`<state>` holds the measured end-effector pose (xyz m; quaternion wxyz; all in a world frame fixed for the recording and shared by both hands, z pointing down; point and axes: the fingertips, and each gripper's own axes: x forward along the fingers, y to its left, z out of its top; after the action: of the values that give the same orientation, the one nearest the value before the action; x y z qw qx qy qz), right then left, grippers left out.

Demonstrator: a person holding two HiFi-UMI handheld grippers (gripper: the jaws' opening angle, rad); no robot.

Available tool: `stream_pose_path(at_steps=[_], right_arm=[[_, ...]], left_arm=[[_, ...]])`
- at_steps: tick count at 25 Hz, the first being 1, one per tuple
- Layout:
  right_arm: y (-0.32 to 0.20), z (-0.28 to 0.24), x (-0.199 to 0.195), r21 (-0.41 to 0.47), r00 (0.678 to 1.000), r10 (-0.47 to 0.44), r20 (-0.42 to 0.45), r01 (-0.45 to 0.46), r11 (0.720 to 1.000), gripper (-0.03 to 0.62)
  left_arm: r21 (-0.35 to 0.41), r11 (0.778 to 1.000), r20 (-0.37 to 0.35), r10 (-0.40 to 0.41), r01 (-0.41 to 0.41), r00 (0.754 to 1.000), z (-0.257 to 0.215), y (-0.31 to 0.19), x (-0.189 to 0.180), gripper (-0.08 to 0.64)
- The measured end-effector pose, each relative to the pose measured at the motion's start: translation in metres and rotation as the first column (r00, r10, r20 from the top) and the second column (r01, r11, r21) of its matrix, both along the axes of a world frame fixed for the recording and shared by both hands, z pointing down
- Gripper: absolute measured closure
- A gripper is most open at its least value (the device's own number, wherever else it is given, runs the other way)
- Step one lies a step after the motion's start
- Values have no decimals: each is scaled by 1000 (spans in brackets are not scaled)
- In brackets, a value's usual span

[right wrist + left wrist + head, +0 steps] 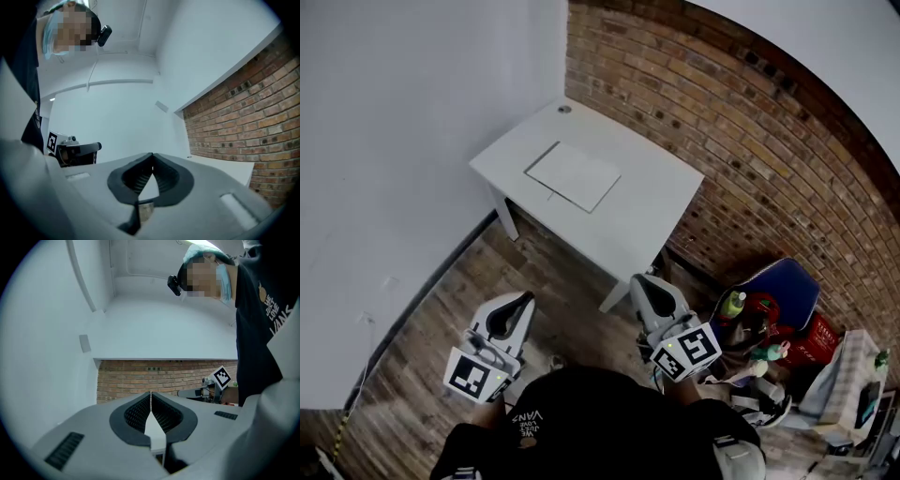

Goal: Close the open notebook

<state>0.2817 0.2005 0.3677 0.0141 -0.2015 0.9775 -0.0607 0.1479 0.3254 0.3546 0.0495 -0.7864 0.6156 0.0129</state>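
A flat white notebook lies on the small white table in the corner, well ahead of both grippers. My left gripper is held low near the person's body over the wooden floor, its jaws shut on nothing. My right gripper hovers just short of the table's near corner, its jaws also shut and empty. Each gripper view shows the other gripper off to the side: the right gripper and the left gripper. The table's edge shows in the right gripper view; the notebook itself does not.
A brick wall runs behind and to the right of the table, a white wall to its left. A blue seat with bottles and a red thing stands at the right. A small round grommet marks the table's far corner.
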Motion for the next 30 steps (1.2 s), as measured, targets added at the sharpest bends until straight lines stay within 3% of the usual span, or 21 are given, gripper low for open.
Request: stream_pose_path(at_steps=[14, 19, 24, 30], right_arm=[[16, 7, -64, -12, 999, 46, 6, -45, 999, 594], [14, 14, -74, -18, 999, 50, -6, -50, 999, 594], [-2, 18, -81, -29, 999, 53, -11, -53, 998, 594], [-37, 16, -103, -47, 1000, 27, 0, -27, 999, 594]], left_arm=[[-7, 998, 23, 54, -54, 998, 6, 11, -68, 543], [3, 999, -14, 40, -40, 999, 13, 15, -84, 543], [-20, 1000, -53, 20, -21, 998, 22, 4, -96, 543], [-21, 1000, -37, -6, 6, 999, 15, -25, -115, 543]])
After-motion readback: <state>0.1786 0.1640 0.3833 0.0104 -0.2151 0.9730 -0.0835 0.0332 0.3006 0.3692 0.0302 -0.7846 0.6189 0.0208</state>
